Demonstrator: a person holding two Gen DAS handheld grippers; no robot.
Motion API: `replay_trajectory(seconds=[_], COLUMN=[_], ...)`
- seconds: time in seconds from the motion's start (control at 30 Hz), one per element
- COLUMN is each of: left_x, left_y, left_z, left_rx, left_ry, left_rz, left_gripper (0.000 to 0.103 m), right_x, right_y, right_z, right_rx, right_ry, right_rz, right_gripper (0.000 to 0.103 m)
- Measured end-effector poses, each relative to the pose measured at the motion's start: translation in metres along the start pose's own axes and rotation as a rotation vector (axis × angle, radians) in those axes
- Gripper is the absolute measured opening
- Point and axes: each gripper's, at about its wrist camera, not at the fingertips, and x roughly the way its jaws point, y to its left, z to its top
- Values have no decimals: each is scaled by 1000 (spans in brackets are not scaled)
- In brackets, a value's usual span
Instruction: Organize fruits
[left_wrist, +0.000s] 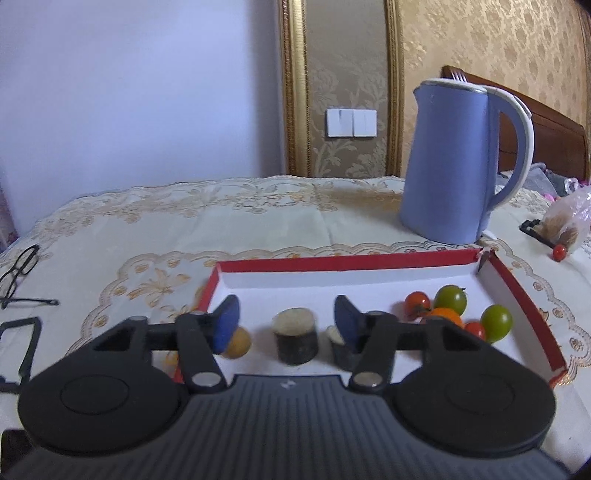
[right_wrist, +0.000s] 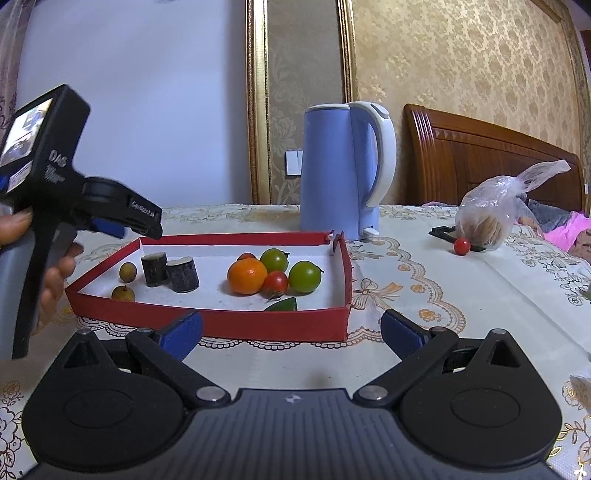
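A red-walled tray (right_wrist: 236, 325) (left_wrist: 347, 260) with a white floor holds an orange (right_wrist: 246, 276), two green tomatoes (right_wrist: 304, 276), red tomatoes (right_wrist: 275, 282), two dark sugarcane pieces (right_wrist: 182, 274) (left_wrist: 295, 340) and two brown longans (right_wrist: 127, 272). My left gripper (left_wrist: 286, 325) is open above the tray's left part, its pads either side of a sugarcane piece; it shows at the left of the right wrist view (right_wrist: 110, 225). My right gripper (right_wrist: 291, 332) is open and empty in front of the tray. A loose red tomato (right_wrist: 461, 246) lies on the cloth at the right.
A blue kettle (right_wrist: 340, 173) stands behind the tray. A plastic bag of food (right_wrist: 487, 218) lies at the right, beside the loose tomato. Glasses (left_wrist: 18, 273) lie at the table's left. A wooden headboard (right_wrist: 480, 158) and wall are behind.
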Motion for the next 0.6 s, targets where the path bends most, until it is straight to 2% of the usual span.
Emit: replay_trajectory(seconds=[0.07,0.33,0.6], left_x=[-7,-38,-60], left_y=[3,13,16], left_z=[-6,-23,-41], left_rx=[-9,-18,-8], left_ry=[-10,-59,-74], left_rz=[9,36,51], left_gripper=[77,102,103], right_x=[0,0,-1], right_y=[3,17,20], right_z=[0,0,-1], right_rx=[-8,-63,-73], right_ry=[0,0,8], right_rz=[4,11,11], right_gripper=[103,103,103])
